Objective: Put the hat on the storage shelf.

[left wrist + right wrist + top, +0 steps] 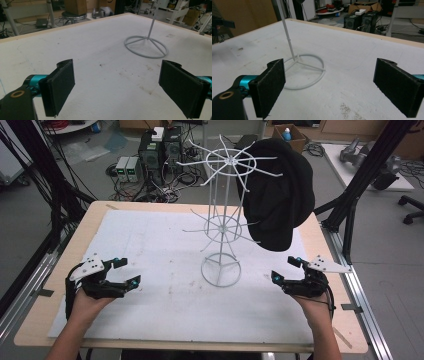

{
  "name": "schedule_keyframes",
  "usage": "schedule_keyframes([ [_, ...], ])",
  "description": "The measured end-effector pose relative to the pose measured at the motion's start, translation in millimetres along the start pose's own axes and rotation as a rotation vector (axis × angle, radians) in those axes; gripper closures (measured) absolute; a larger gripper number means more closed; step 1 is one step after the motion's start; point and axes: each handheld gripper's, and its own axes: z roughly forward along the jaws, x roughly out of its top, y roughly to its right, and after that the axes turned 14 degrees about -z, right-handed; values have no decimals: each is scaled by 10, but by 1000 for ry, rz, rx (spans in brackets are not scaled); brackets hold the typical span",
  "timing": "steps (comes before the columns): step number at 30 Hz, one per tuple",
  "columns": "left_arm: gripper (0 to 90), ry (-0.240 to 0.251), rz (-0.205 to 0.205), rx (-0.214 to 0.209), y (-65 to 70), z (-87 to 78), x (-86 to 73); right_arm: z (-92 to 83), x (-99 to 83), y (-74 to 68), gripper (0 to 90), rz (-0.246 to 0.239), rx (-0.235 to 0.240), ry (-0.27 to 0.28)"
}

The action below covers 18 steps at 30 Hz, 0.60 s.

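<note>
Both grippers (124, 272) (287, 268) wide apart, wire rack (220, 265) between, black cap (278, 195) hanging

Each hand-held gripper (124, 272) (286, 269) is black, with teal joints, flat foam-faced pads (61, 86), a brass-ringed hole and a grey three-cornered plate.

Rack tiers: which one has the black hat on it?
The upper ring of prongs on the white wire rack holds the black hat, on its right side. The lower ring carries nothing.
</note>
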Motion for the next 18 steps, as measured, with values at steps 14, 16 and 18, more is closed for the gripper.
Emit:
schedule_keyframes([
  [14,136,5,-5,2,-10,6,2,29,16,-36,99,2,15,-3],
  [16,136,4,-5,4,-11,7,2,34,13,-33,99,0,16,-3],
  [18,136,4,-5,5,-15,8,3,39,12,-28,99,-6,15,-2],
])
